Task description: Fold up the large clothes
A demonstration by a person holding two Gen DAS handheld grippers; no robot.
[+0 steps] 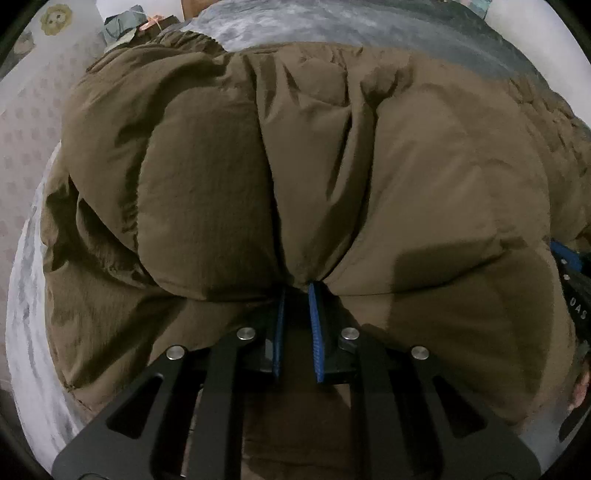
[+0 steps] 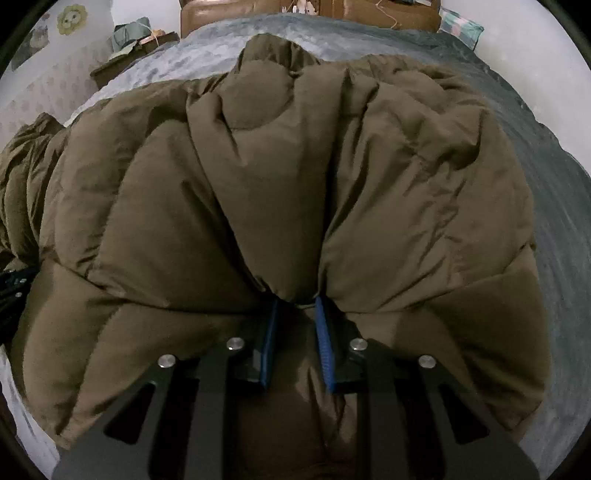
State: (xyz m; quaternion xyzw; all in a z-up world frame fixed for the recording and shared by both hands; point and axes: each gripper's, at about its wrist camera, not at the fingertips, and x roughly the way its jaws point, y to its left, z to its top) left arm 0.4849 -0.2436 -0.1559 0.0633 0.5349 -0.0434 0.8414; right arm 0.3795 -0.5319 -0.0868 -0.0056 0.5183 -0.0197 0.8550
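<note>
Both the left gripper (image 1: 297, 291) and right gripper (image 2: 295, 301) are clamped on the brown jacket (image 1: 314, 155) lying on the bed (image 2: 546, 192). Only the right view shows the headboard (image 2: 229, 14) at the bed's far edge.

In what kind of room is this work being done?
Most likely a bedroom. The brown puffer jacket lies on a grey bedspread, a wooden headboard stands at the far end, and a pillow sits beside it.

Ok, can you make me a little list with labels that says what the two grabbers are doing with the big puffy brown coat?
thing: brown puffer jacket
where: lying on the grey bed cover
left gripper: shut on a pinch of jacket fabric
right gripper: shut on a bunched fold of the jacket
behind: wooden headboard
</note>
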